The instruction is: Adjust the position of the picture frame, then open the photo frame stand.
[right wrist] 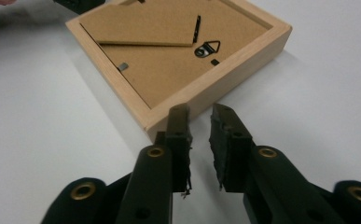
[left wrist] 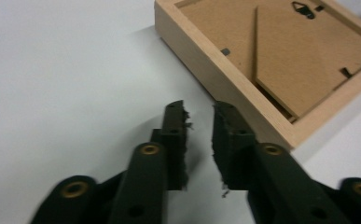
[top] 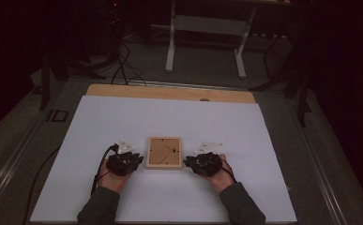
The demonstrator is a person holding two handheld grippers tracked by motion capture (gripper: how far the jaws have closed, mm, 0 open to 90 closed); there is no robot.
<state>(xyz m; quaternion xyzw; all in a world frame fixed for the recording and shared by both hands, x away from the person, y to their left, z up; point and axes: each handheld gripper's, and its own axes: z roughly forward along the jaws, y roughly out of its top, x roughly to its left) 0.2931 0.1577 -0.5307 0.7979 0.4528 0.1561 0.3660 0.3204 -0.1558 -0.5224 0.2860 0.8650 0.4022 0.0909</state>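
Note:
A light wooden picture frame (top: pixel 164 152) lies face down on the white sheet, its brown backing board, fold-out stand and small black hanger facing up. In the high view my left gripper (top: pixel 139 160) rests on the sheet at the frame's left edge and my right gripper (top: pixel 186 162) at its right edge, each held in a hand. In the left gripper view the jaws (left wrist: pixel 199 109) stand a little apart with nothing between them, just short of the frame's side (left wrist: pixel 218 77). The right gripper's jaws (right wrist: pixel 200 112) are likewise slightly apart, tips close to a corner of the frame (right wrist: pixel 169 56).
A white sheet (top: pixel 170 117) covers most of a wooden table (top: pixel 170 93). Cables (top: pixel 123 65) trail on the dark floor behind, and a white stand (top: pixel 205 28) is at the back. A cable runs from the left gripper toward the table's left side.

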